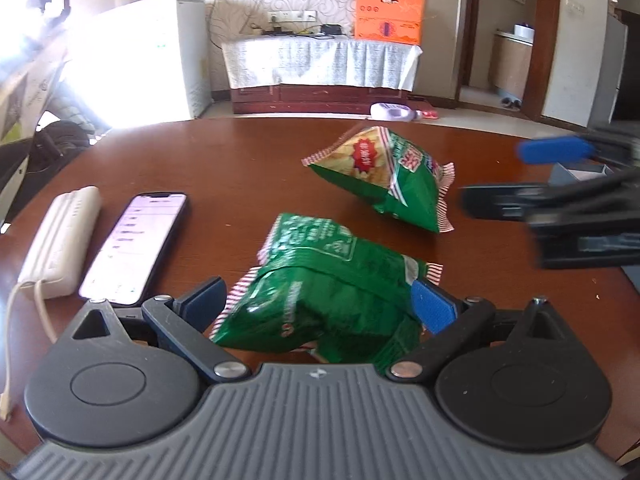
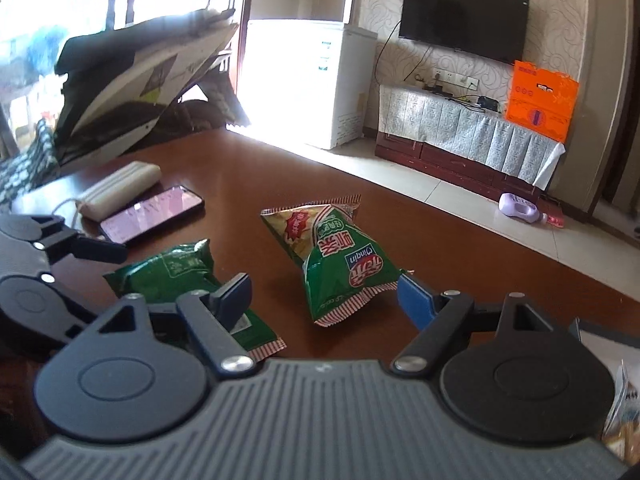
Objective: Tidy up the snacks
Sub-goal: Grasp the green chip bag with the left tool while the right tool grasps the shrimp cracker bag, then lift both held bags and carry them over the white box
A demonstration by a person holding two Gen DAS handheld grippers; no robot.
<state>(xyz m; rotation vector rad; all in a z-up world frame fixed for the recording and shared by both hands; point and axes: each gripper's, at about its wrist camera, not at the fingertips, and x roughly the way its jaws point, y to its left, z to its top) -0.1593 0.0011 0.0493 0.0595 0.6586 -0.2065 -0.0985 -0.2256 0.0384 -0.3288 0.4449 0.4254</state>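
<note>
The left gripper [image 1: 324, 300] has its jaws spread wide around a green snack bag [image 1: 332, 288]; the bag fills the gap and its crimped end laps over the right-hand pad, but whether the pads press on it cannot be told. The right gripper [image 2: 324, 300] stands fully open and holds nothing; a second green snack bag [image 2: 336, 256] lies on the brown table [image 2: 248, 184] just ahead of and between its jaws, tilted, one striped seam toward the fingers. Handling judgement: both bags are air-filled foil pouches, light, soft and crushable, with a slick film surface and brittle contents. Take hold across the flat crimped seam or near a corner, with light closure; squeezing the puffed middle risks bursting the pouch or breaking the contents. The left wrist view shows the first bag's full width against both pads, and the right gripper entering from the right edge with a grey-blue box [image 1: 580, 174] behind it. The right wrist view shows what that view cannot: clear table between the second bag and either pad, and the first bag's far end resting beside the left gripper's finger. Beyond the jaws to the left lie a phone [image 2: 154, 216] and a cream power bank [image 2: 120, 188].
</note>
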